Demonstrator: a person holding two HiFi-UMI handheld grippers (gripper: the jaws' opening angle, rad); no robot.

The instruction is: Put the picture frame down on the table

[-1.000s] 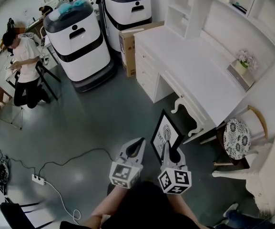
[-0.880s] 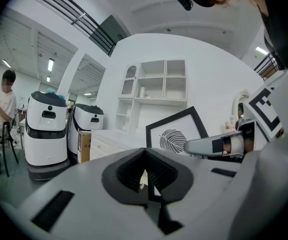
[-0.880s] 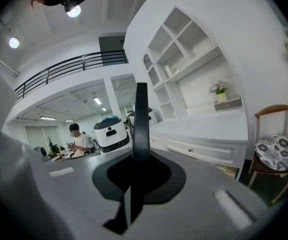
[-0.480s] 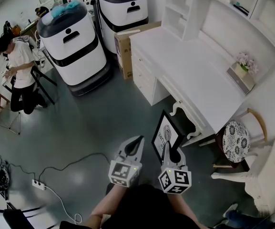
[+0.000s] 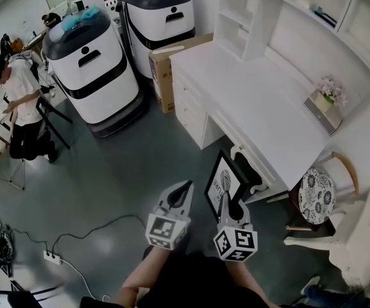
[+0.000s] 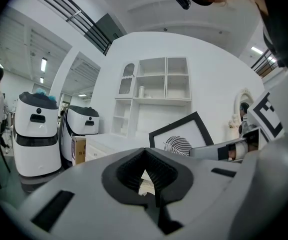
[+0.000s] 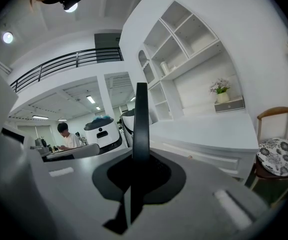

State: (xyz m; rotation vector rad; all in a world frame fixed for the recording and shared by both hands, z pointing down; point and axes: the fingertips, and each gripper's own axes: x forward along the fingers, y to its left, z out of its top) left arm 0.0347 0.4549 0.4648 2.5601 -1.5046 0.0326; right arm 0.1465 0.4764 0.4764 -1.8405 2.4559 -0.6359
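The picture frame [image 5: 225, 179], stiff and probably fragile, is clamped at its edge by the fingers of the right gripper [image 5: 226, 202]; the left gripper [image 5: 185, 190] is closed, empty.

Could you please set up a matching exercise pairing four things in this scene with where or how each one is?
1 picture frame
2 flowers
3 cardboard box
4 left gripper

A on the floor beside the white desk
B shut, holding nothing
C clamped in the right gripper
D on the white desk

Pairs: 1-C, 2-D, 3-A, 4-B
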